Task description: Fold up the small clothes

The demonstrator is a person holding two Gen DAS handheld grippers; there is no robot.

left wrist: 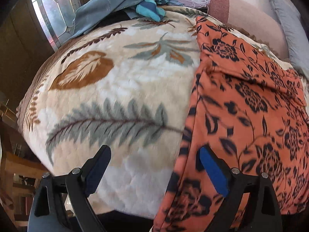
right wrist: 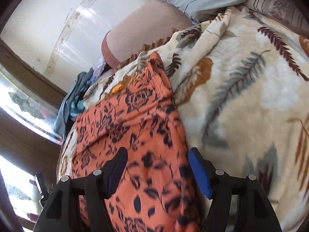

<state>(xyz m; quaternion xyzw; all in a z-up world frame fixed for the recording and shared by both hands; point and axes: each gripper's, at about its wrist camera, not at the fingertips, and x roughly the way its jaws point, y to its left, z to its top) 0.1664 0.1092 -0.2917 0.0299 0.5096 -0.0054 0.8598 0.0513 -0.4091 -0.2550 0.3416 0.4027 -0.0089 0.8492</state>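
Both hand-held grippers — left (left wrist: 154,166), right (right wrist: 157,166) — hang spread, holding nothing; pinching the orange floral garment (right wrist: 125,119) below could snag the leaf-print blanket (left wrist: 115,89) too — dragging it.

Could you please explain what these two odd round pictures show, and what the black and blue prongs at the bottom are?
Each picture comes from a wide-angle camera on a hand-held claw; a person carries one per hand. The prongs are each claw's two fingers. The left claw and right claw both stand open, holding nothing. Both look down on a bed covered by a cream plush blanket with leaf prints. On it lies an orange garment with dark floral print, the piece to fold. Farther back sits a grey-blue cloth heap and a pink bolster.
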